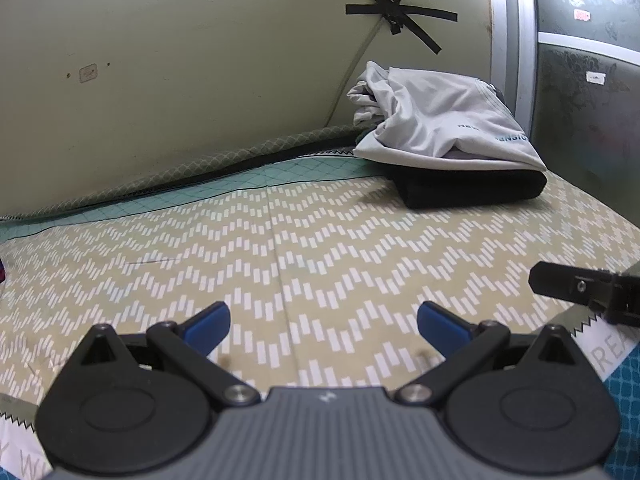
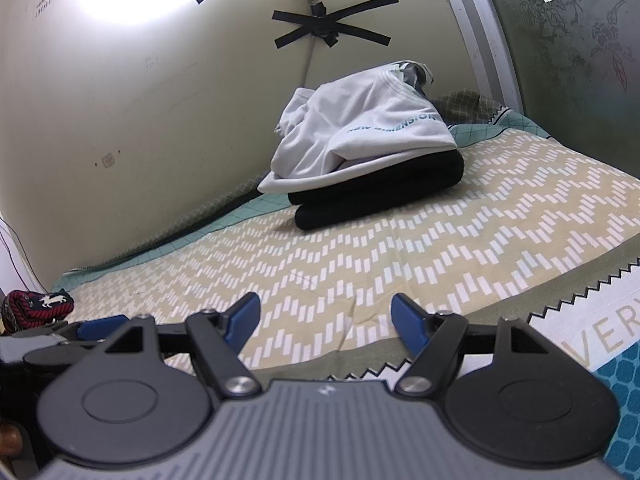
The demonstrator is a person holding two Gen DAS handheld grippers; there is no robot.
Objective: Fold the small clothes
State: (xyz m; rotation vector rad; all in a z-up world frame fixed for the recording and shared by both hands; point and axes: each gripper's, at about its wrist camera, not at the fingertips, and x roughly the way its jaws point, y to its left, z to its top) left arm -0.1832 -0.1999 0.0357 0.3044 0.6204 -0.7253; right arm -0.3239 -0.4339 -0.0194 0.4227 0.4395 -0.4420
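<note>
A pale grey folded shirt (image 1: 448, 128) with teal lettering lies on a folded black garment (image 1: 476, 190) at the far right of the bed, near the wall. The same stack shows in the right wrist view, grey shirt (image 2: 360, 136) on the black garment (image 2: 380, 192). My left gripper (image 1: 323, 320) is open and empty, low over the patterned bedsheet (image 1: 280, 252), well short of the stack. My right gripper (image 2: 325, 320) is open and empty too. Its black finger (image 1: 576, 288) shows at the right edge of the left wrist view. A red and navy garment (image 2: 36, 306) lies at the far left.
The beige zigzag bedsheet (image 2: 400, 248) has a teal border along the wall. A white band with letters and a blue patterned area (image 2: 624, 364) run along the near edge. A cable taped to the wall with black tape (image 2: 328, 28) hangs above the stack. A dark glass panel (image 2: 580, 60) stands at the right.
</note>
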